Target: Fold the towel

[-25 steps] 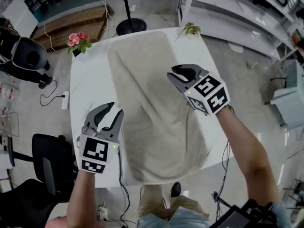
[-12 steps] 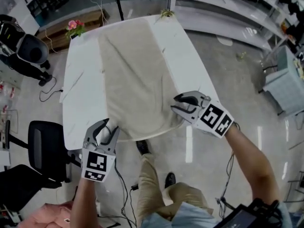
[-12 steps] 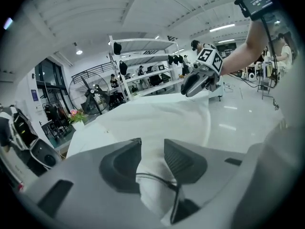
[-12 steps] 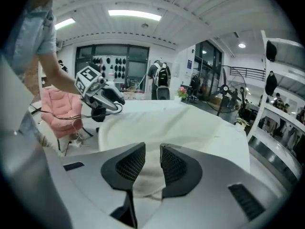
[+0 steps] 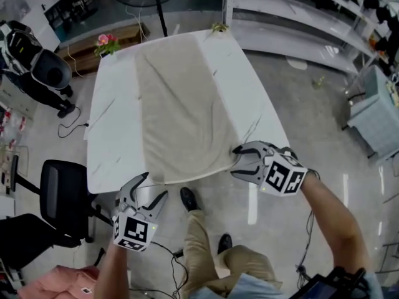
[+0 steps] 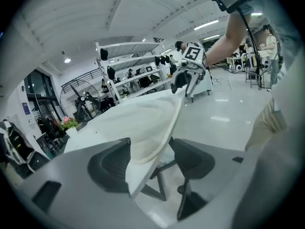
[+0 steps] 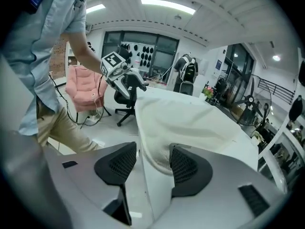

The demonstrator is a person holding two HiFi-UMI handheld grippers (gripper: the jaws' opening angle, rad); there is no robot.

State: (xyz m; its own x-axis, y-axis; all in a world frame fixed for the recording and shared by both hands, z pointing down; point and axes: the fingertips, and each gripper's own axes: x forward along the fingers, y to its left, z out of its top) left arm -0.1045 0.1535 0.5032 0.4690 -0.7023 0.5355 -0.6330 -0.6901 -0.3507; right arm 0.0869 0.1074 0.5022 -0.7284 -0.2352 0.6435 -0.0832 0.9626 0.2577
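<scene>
The left tool (image 5: 154, 189) and right tool (image 5: 237, 161) have just opened wide and no longer pinch the towel (image 5: 177, 104) corners between their jaws. The towel lies flat on the worktop (image 5: 109, 129), maybe in one layer, smooth for folding

left gripper (image 5: 154, 186): jaws just opening, towel (image 5: 177, 104) between | right gripper (image 5: 235, 161): likewise, towel seemingly unclamped

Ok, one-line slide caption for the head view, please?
The towel spread on the white table; left tongs and right tongs have just been opening, its near corners loose between them.
</scene>
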